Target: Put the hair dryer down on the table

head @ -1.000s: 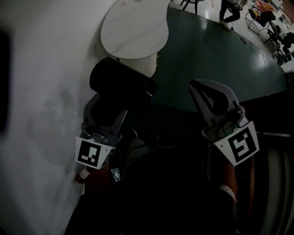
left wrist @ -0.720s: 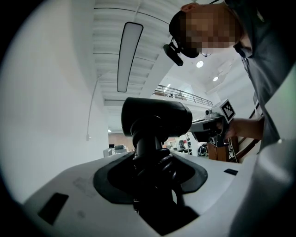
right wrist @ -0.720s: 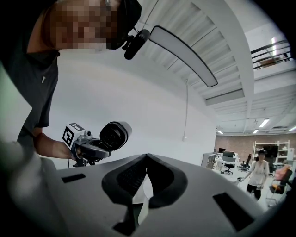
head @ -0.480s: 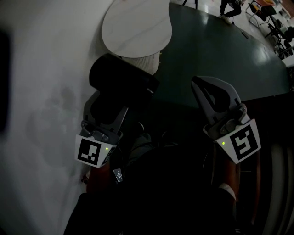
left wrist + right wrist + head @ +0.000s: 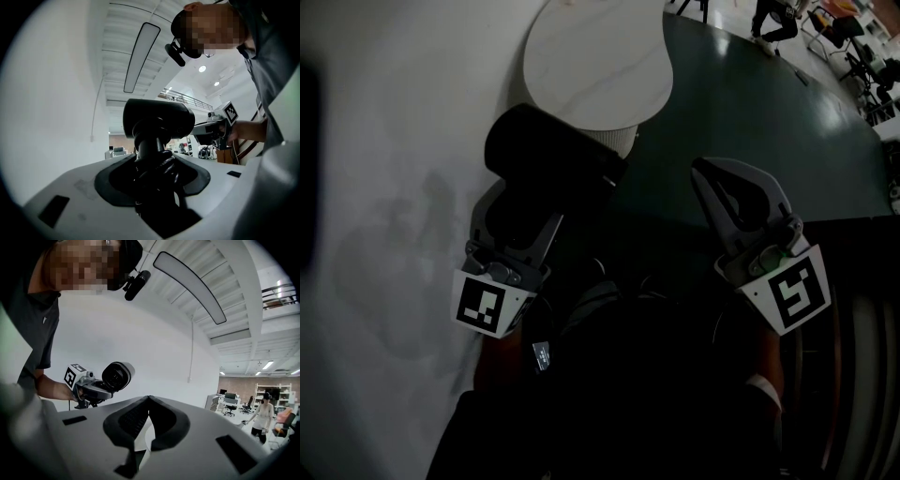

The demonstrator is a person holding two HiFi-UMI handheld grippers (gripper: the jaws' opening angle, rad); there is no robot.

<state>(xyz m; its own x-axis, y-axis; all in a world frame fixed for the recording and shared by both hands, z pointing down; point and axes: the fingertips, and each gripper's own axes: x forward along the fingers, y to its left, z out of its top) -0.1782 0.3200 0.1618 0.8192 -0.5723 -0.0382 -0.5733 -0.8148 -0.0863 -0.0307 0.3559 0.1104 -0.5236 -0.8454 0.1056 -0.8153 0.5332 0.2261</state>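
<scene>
A black hair dryer (image 5: 546,152) stands upright in my left gripper (image 5: 525,204), whose jaws are shut on its handle and the cord wound around it (image 5: 157,168). The dryer's barrel (image 5: 158,117) lies crosswise above the jaws. It hangs in the air just short of the round white table (image 5: 595,66), near the table's front edge. My right gripper (image 5: 705,172) is level beside it on the right, jaws shut and empty, the tips meeting (image 5: 147,399). In the right gripper view the dryer (image 5: 117,376) shows end-on at the left.
A white wall (image 5: 384,141) runs along the left. Dark green flooring (image 5: 750,122) spreads right of the table. A ribbed white base (image 5: 614,139) shows under the tabletop. Far off, a person (image 5: 773,19) and office chairs (image 5: 862,66) stand at the top right.
The white table has slid right and closer to the grippers in the head view. Both grippers keep their pose, and the left one still grips the dryer.
</scene>
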